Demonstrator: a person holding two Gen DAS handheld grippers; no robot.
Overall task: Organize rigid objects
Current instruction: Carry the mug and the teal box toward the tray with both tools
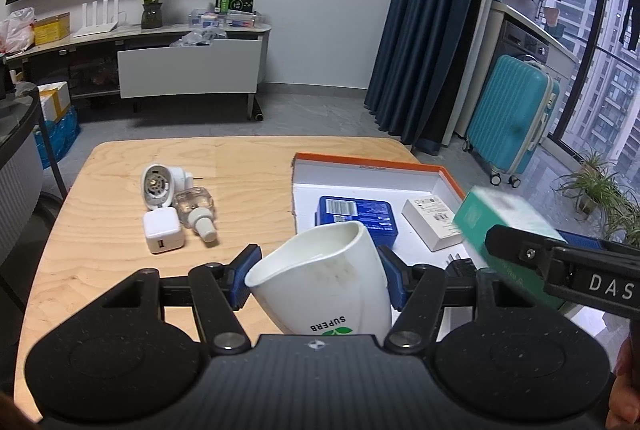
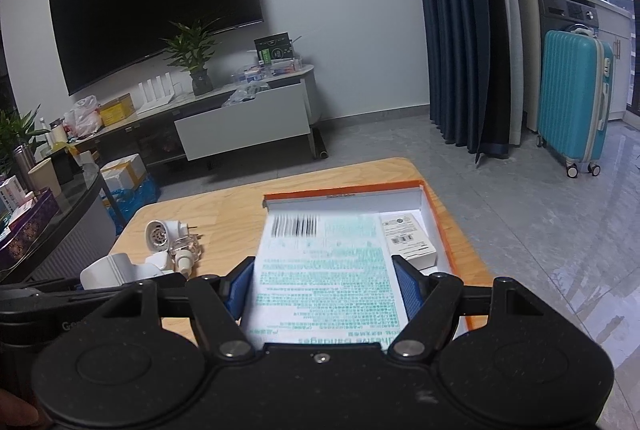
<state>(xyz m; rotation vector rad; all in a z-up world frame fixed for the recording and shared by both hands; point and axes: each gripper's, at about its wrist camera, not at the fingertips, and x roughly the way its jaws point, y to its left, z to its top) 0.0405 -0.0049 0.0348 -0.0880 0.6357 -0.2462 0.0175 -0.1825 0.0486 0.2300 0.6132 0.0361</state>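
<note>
My left gripper [image 1: 318, 276] is shut on a white cup [image 1: 324, 282] printed SUPERB, held tilted above the table's front edge by the tray. My right gripper [image 2: 325, 284] is shut on a green and white bandage box [image 2: 326, 270] and holds it over the orange-rimmed white tray [image 2: 440, 230]; the box also shows in the left wrist view [image 1: 504, 226]. In the tray lie a blue tin [image 1: 356, 216] and a small white box [image 1: 434, 220]. On the bare wood lie a white plug-in device [image 1: 162, 184], a clear refill bottle [image 1: 196, 210] and a white USB charger [image 1: 163, 232].
The wooden table [image 1: 100, 230] stands on a grey floor. A black plug [image 1: 460, 264] lies in the tray near the cup. A TV cabinet [image 1: 188, 70] stands at the back, a teal suitcase [image 1: 516, 114] at the right, a glass side table [image 2: 52, 206] at the left.
</note>
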